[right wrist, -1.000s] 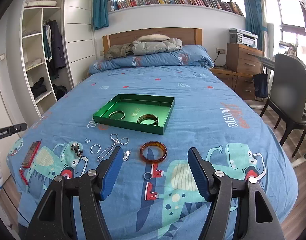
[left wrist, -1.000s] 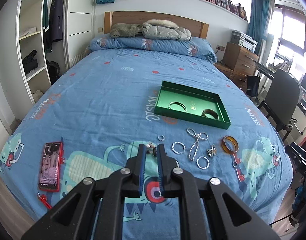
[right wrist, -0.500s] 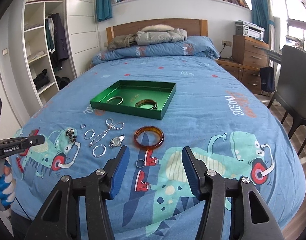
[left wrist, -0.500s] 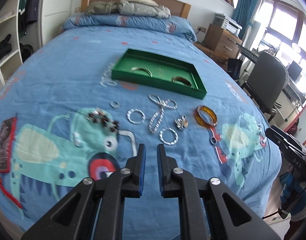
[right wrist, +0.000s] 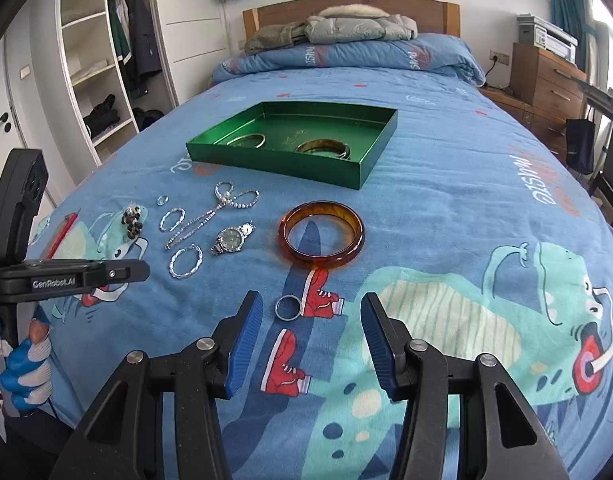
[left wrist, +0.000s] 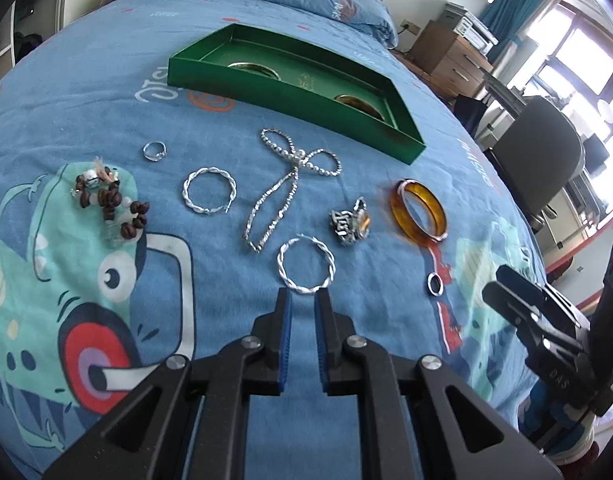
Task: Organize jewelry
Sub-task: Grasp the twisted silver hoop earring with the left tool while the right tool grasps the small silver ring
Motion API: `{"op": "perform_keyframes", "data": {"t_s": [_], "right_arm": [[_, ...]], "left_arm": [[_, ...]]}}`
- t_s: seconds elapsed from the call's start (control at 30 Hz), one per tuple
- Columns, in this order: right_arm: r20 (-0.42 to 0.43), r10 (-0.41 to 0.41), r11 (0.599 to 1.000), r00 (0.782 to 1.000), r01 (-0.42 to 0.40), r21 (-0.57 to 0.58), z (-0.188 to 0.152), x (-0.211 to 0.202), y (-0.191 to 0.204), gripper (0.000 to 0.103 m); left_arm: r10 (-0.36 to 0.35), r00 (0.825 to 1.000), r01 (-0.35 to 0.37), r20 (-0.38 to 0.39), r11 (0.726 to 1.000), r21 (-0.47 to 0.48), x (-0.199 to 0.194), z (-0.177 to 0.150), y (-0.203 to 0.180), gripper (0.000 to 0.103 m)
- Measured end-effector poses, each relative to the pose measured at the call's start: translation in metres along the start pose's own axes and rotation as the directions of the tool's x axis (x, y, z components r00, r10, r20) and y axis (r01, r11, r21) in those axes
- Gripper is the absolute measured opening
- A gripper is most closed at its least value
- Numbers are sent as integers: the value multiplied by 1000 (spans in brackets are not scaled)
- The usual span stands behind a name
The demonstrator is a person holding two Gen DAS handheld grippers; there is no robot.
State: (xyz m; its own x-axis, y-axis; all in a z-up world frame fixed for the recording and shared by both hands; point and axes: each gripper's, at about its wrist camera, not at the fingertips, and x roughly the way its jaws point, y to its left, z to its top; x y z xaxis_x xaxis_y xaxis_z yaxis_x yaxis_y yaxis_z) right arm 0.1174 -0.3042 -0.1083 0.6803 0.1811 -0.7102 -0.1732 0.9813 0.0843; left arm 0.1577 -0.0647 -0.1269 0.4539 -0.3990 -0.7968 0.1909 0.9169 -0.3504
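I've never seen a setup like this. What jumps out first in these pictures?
Jewelry laid out on a blue cartoon bedspread: an amber bangle in the middle, with a watch, silver hoops and a necklace to its left. Behind them sits a green tray holding two bangles. Nearest the camera, the right gripper gapes open around a small ring.

Your green tray's near wall hiding parts of both bangles inside, your red phone lying half behind the left gripper
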Motion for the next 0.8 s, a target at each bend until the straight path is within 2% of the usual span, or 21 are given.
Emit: {"op": "perform_keyframes", "data": {"t_s": [0.2, 0.3, 0.47, 0.67, 0.8], "right_arm": [[-30, 29, 999, 999, -30, -42, 0, 20, 2, 51], [-41, 39, 998, 998, -41, -52, -3, 27, 2, 51], [-58, 46, 997, 997, -50, -61, -5, 36, 2, 51], [-82, 45, 993, 996, -54, -104, -9, 48, 7, 51], [-85, 45, 992, 995, -55, -118, -7, 55, 9, 39]], "left_arm": [[48, 999, -48, -14, 999, -18, 19, 5, 4, 12], [56, 998, -56, -21, 998, -19, 25, 3, 4, 20], [74, 997, -75, -17, 997, -11, 30, 4, 0, 21], [128, 990, -129, -52, 992, -7, 38, 7, -5, 21], [174, 981, -174, -84, 985, 10, 44, 10, -11, 20]]}}
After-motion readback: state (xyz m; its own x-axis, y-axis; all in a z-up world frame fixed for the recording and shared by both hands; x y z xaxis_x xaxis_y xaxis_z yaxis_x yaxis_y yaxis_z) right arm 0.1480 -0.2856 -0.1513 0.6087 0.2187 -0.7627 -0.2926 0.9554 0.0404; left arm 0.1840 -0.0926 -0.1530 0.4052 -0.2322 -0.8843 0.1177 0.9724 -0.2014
